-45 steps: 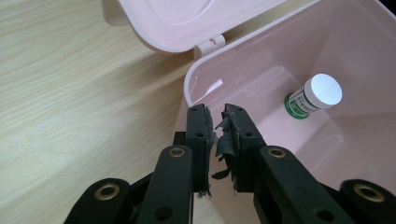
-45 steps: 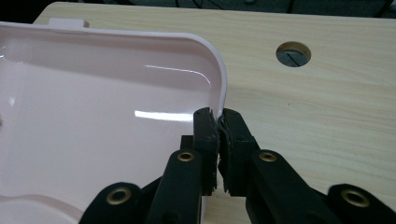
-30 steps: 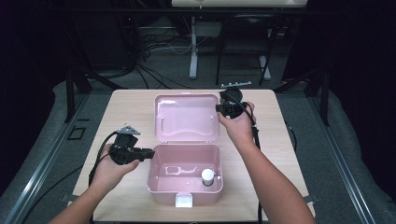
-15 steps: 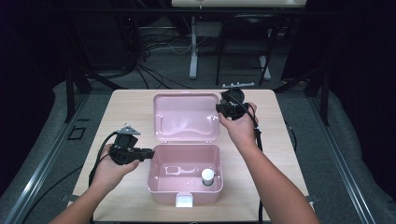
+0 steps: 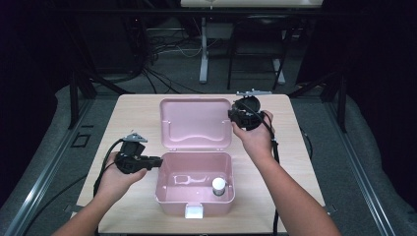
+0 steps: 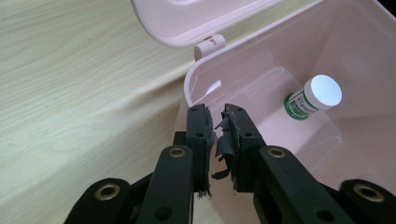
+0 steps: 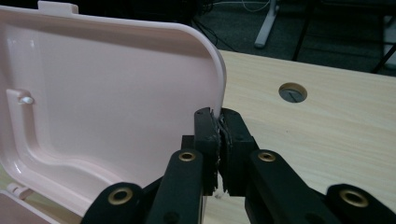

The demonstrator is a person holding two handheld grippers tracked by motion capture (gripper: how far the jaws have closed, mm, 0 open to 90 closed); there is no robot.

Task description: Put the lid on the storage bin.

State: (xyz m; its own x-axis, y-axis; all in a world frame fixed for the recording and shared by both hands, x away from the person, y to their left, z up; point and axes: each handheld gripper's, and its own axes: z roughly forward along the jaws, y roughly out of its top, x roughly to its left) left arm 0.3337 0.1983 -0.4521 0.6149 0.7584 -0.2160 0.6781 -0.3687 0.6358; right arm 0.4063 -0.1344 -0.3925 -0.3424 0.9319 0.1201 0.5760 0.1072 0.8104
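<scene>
The pink box sits open toward the near edge of the table, about midway between its left and right edges, with its lid thrown back so that it leans away toward the far edge. Inside the tub a small white-capped bottle with a green label stands upright by the right wall, nearer the front. A white latch pokes out of the box's front wall.

The right gripper is at the lid's right edge, and in the right gripper view its jaws are pressed together on that rim, the pink edge running straight down into them. The left gripper is at the tub's left wall near the hinge corner. In the left gripper view its jaws stand almost together, with only a narrow slit and torn grey padding between them. The box rim curves just beyond their tips, and I cannot tell whether they pinch it or merely rest against it.

The table is pale wood grain, with a round cable hole in it beyond the lid on the right side. Around it the room is dark: grey floor, black frame legs, loose cables and the foot of a white stand behind the far edge.

Both forearms are cut off by the bottom of the high view. The bottle's label is too small to read, and the pale marks on the tub floor are hard to make out.
</scene>
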